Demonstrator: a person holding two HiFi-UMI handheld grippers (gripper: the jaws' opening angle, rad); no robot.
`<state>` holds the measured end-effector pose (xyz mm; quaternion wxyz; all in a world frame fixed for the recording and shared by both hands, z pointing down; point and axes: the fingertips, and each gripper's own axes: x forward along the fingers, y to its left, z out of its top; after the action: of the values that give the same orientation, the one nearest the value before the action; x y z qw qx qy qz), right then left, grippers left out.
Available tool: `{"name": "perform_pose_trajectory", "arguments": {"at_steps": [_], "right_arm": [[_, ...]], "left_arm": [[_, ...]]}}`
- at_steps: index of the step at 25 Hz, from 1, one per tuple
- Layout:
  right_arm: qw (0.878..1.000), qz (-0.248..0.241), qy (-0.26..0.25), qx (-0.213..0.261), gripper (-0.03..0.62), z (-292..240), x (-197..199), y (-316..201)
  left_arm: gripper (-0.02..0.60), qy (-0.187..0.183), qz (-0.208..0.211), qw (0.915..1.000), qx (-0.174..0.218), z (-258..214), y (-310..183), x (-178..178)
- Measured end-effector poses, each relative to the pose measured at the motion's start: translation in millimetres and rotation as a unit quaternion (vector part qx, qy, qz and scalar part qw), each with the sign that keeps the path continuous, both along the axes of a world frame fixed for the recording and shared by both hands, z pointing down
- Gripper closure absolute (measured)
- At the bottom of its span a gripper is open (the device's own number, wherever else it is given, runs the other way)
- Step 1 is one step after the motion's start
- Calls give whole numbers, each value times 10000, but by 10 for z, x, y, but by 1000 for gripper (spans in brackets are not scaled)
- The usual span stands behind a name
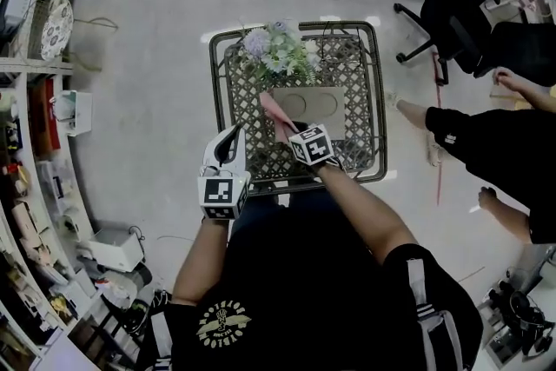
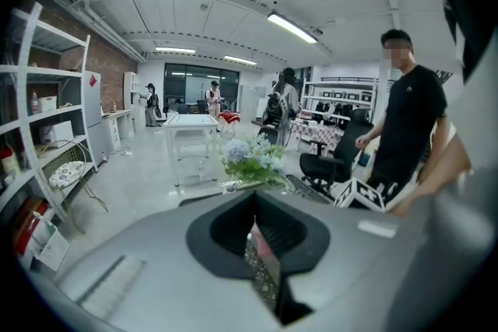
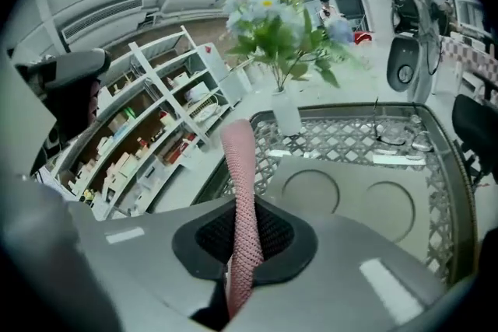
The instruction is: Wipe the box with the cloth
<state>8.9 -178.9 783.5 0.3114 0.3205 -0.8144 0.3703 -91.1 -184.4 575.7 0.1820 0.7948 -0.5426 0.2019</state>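
Note:
A flat grey box [image 1: 306,107] with two round marks lies on the metal lattice table [image 1: 365,161]; it also shows in the right gripper view [image 3: 350,198]. My right gripper [image 1: 291,130] is over the box's near left corner, shut on a pink cloth [image 1: 276,113] that sticks up from between its jaws [image 3: 241,214]. My left gripper [image 1: 228,143] hovers at the table's front left edge, off the box, with its jaws together and nothing held. In the left gripper view only a thin slit shows at the left gripper [image 2: 264,268].
A vase of pale flowers [image 1: 278,52] stands on the table just behind the box. A black office chair [image 1: 452,22] and a person's legs [image 1: 504,135] are to the right. Shelves [image 1: 35,143] line the left wall.

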Motion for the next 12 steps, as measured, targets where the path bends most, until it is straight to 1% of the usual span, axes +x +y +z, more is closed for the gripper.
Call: {"name": "perform_pose_trajectory", "arguments": {"at_steps": [3,6,9,12], "right_arm": [[9995,-228,90,-174,577,154,-191,134],[9980,-408,401,-251,577,331,-193,232],[9960,-369,765,-263,577,521,-1,253],[9940,-194,1036,-305,577,653,318,243]], "left_arm": [[581,-30,-59,10000,-9,1,70,-106],[581,-81,-111,9999,-47,-2,148,-192],[581,-231,-199,9995,-106,-24,160,-281],[581,-183,-221,9996,-25,-25,154,-299]]}}
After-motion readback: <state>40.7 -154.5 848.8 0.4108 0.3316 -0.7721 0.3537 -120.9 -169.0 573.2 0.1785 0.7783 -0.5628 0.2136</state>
